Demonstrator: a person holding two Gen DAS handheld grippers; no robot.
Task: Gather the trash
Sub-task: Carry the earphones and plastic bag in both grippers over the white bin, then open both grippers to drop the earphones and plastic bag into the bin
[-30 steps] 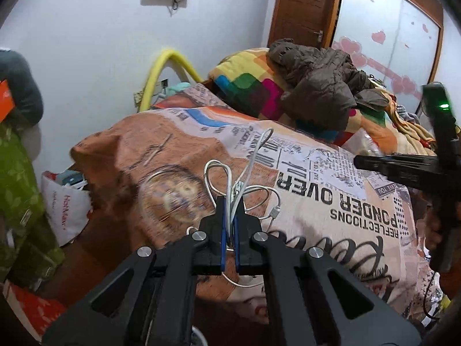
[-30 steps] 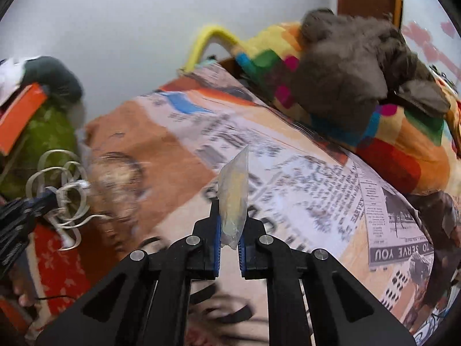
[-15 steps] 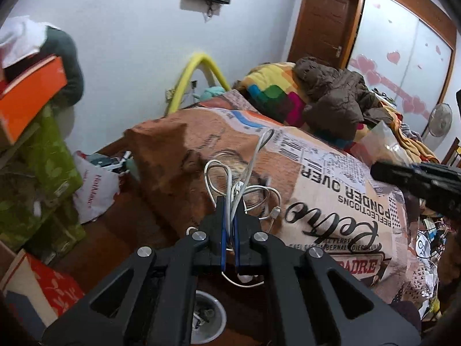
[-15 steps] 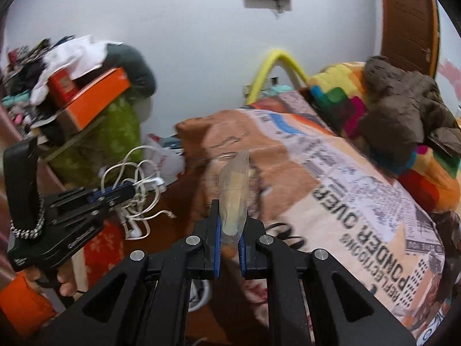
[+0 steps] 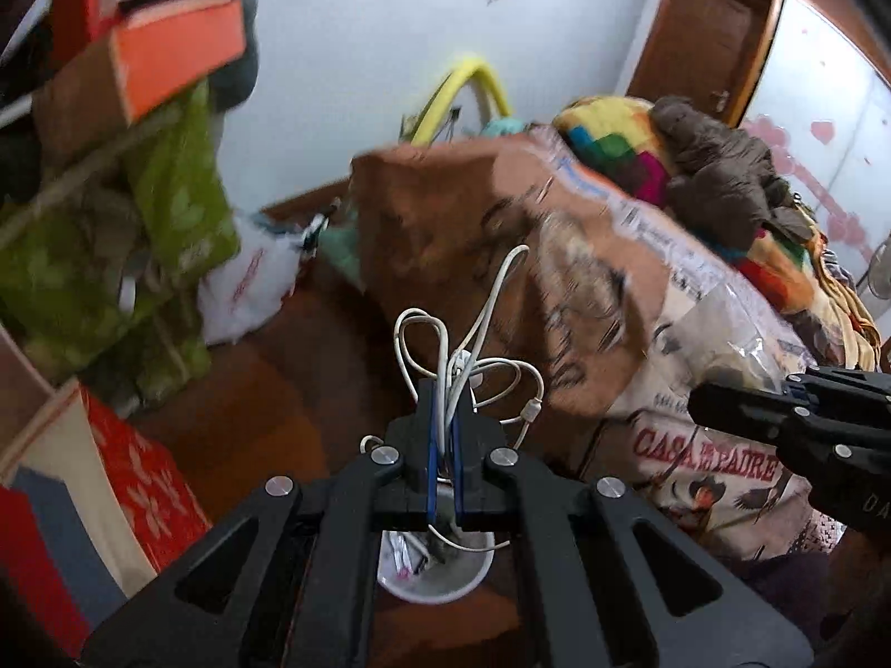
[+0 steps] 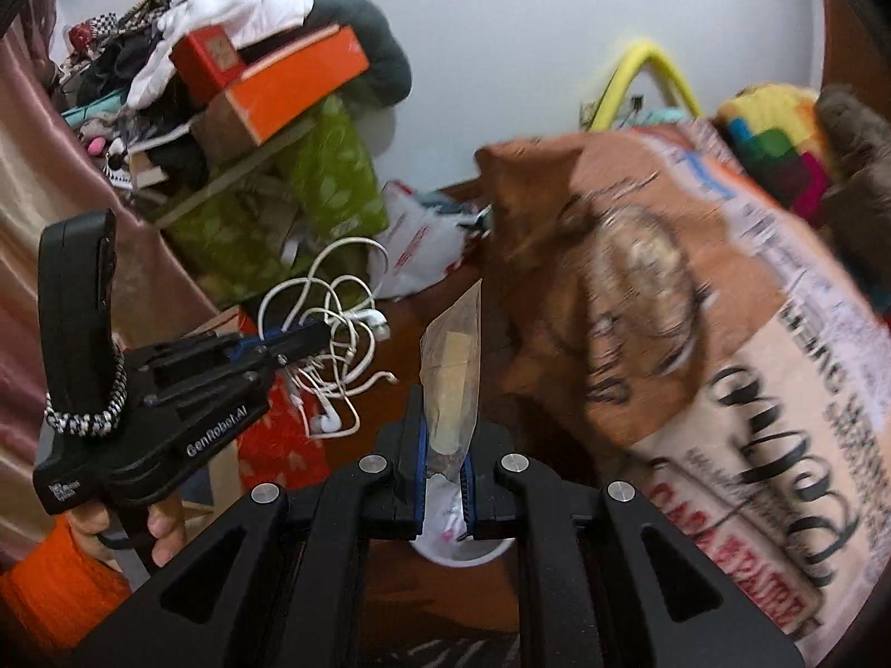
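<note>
My left gripper (image 5: 442, 423) is shut on a tangle of white earphone cable (image 5: 473, 350); it also shows in the right wrist view (image 6: 312, 342) with the cable (image 6: 339, 334) hanging from it. My right gripper (image 6: 444, 445) is shut on a clear plastic wrapper (image 6: 454, 384) that stands upright between the jaws; it shows at the right of the left wrist view (image 5: 718, 389) with the wrapper (image 5: 740, 328). A white trash bin (image 5: 445, 579) with scraps inside sits on the floor just below both grippers, partly hidden in the right wrist view (image 6: 462, 548).
A bed with a newspaper-print cover (image 5: 640, 278) fills the right side, with a brown jacket (image 5: 718, 178) and colourful blanket on it. A cluttered shelf with an orange box (image 6: 295, 83) and green fabric (image 6: 328, 178) stands left. A white plastic bag (image 5: 250, 284) lies on the wooden floor.
Both grippers have swung left and down from over the bed toward the floor; the white bin has come into view beneath them. Both still hold their items.
</note>
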